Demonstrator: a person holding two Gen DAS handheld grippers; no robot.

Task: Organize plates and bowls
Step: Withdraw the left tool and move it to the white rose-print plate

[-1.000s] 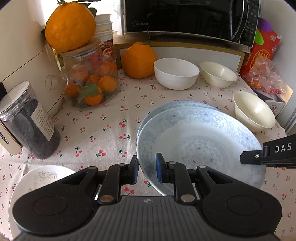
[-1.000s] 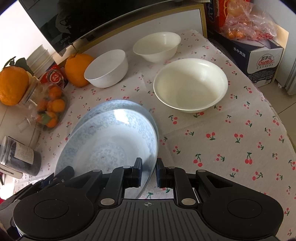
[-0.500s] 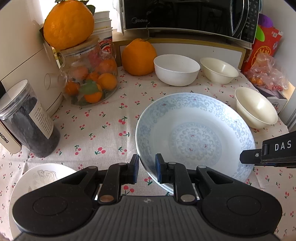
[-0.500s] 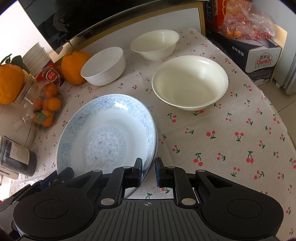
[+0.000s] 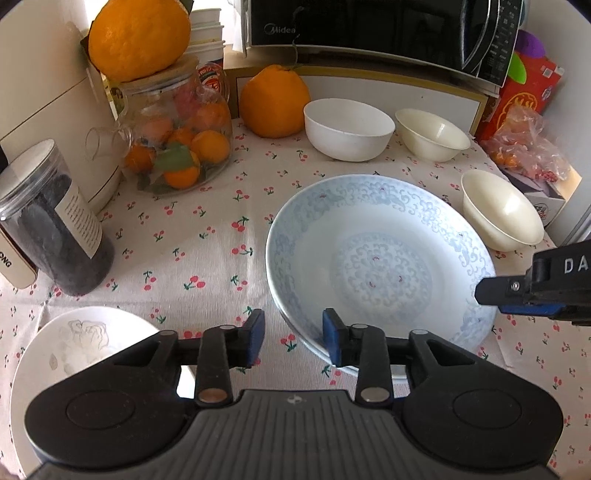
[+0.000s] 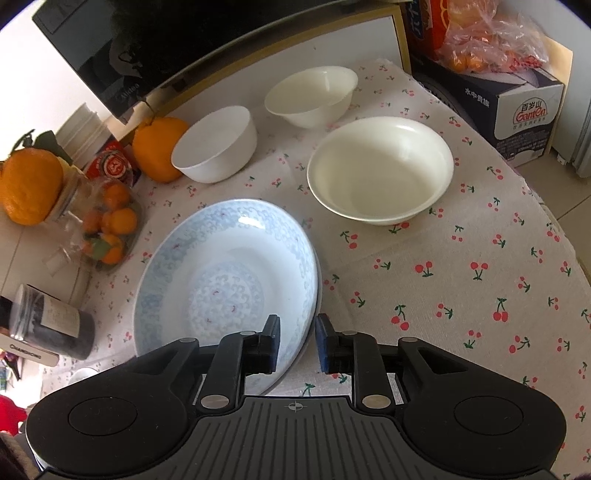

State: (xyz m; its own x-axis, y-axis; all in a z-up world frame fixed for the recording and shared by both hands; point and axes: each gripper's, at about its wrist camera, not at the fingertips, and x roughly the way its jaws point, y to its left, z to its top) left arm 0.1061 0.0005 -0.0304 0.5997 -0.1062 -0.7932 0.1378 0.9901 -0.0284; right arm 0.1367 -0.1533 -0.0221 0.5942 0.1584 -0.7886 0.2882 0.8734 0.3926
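A blue-patterned plate (image 5: 380,258) lies stacked on a second one on the cherry tablecloth, also in the right wrist view (image 6: 225,280). My left gripper (image 5: 293,338) is open at its near-left rim, fingers straddling the edge without holding it. My right gripper (image 6: 297,341) is open, fingers either side of the plate's right rim; it also shows in the left wrist view (image 5: 491,293). A white bowl (image 5: 349,127), a cream bowl (image 5: 432,134) and a larger cream bowl (image 6: 380,170) stand behind. A white plate (image 5: 70,347) lies at the near left.
A glass jar of oranges (image 5: 173,147) topped by a big orange, a dark canister (image 5: 55,221), a loose orange (image 5: 275,101), a microwave (image 5: 369,29) and a carton with bagged fruit (image 6: 517,88) ring the table. The table edge (image 6: 569,240) curves off at the right.
The upper plate has come down flat onto the lower one. Both grippers have opened and let go of its rim.
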